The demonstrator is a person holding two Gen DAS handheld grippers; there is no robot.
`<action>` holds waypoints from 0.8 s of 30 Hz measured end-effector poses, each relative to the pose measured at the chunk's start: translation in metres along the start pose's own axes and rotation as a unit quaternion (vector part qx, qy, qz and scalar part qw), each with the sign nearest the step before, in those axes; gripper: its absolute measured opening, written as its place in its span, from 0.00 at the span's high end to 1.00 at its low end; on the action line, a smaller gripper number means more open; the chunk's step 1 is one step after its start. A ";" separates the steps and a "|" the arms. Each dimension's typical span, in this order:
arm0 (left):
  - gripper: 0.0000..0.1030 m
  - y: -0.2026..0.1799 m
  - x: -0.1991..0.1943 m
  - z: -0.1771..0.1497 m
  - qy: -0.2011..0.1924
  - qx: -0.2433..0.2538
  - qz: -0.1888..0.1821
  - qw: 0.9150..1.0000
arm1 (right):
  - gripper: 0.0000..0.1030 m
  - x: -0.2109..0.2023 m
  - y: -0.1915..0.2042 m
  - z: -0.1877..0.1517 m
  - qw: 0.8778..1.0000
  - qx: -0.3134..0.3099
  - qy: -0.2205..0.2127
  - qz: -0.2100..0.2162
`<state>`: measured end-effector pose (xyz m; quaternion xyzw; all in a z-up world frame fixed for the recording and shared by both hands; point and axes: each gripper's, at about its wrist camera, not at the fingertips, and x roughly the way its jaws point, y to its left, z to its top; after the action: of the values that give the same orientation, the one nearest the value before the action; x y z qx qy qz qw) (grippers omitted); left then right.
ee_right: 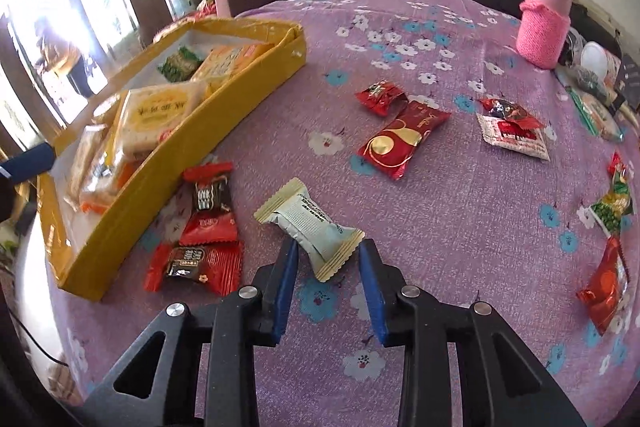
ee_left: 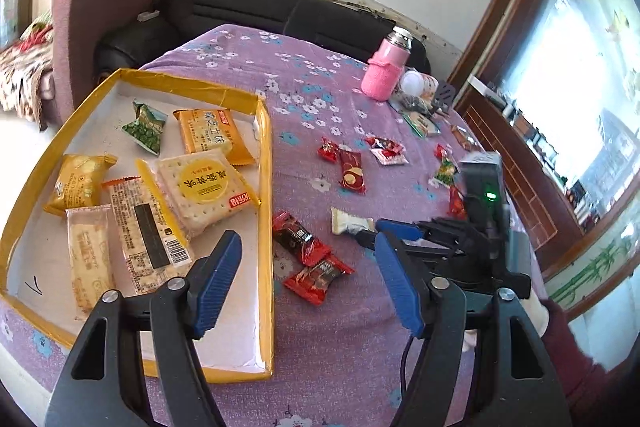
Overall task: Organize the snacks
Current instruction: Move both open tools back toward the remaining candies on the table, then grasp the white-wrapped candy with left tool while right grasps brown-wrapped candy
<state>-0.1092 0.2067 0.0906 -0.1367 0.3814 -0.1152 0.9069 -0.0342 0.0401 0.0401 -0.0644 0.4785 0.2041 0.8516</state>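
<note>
A yellow-rimmed cardboard tray (ee_left: 264, 163) (ee_right: 192, 143) holds several biscuit and snack packs. My left gripper (ee_left: 308, 247) is open and empty, hovering over the tray's right wall. My right gripper (ee_right: 329, 247) (ee_left: 380, 231) is open, its blue pads either side of the near end of a pale silver snack pack (ee_right: 308, 227) (ee_left: 350, 221) lying on the purple floral cloth. I cannot tell if the pads touch it. Two red-and-black packs (ee_right: 204, 227) (ee_left: 308, 255) lie beside the tray. A red-gold pack (ee_right: 400, 141) and other red packs lie farther out.
A pink-sleeved flask (ee_right: 544, 23) (ee_left: 384, 71) stands at the table's far right with clutter (ee_right: 596, 83) beside it. A green pea pack (ee_right: 612, 203) and a red pack (ee_right: 604, 287) lie at the right edge. A dark sofa (ee_left: 256, 7) sits behind the table.
</note>
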 end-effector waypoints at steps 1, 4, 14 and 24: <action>0.29 0.001 0.001 0.001 0.002 -0.006 -0.001 1.000 | 0.67 -0.003 -0.003 0.000 1.000 0.005 -0.003 0.004; 0.29 -0.001 0.009 0.001 0.016 -0.012 -0.018 1.000 | 0.62 -0.024 -0.021 -0.002 0.999 0.035 -0.027 0.019; 0.29 -0.015 0.021 -0.005 0.036 0.000 -0.036 0.999 | 0.48 -0.096 -0.141 -0.041 0.977 0.194 -0.090 -0.010; 0.29 -0.030 0.031 -0.013 0.053 0.024 -0.049 0.997 | 0.44 -0.091 -0.217 -0.069 0.943 0.325 -0.076 -0.002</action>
<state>-0.1008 0.1665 0.0715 -0.1274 0.4194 -0.1755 0.8815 -0.0416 -0.2041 0.0614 0.2308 0.4527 0.0405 0.8603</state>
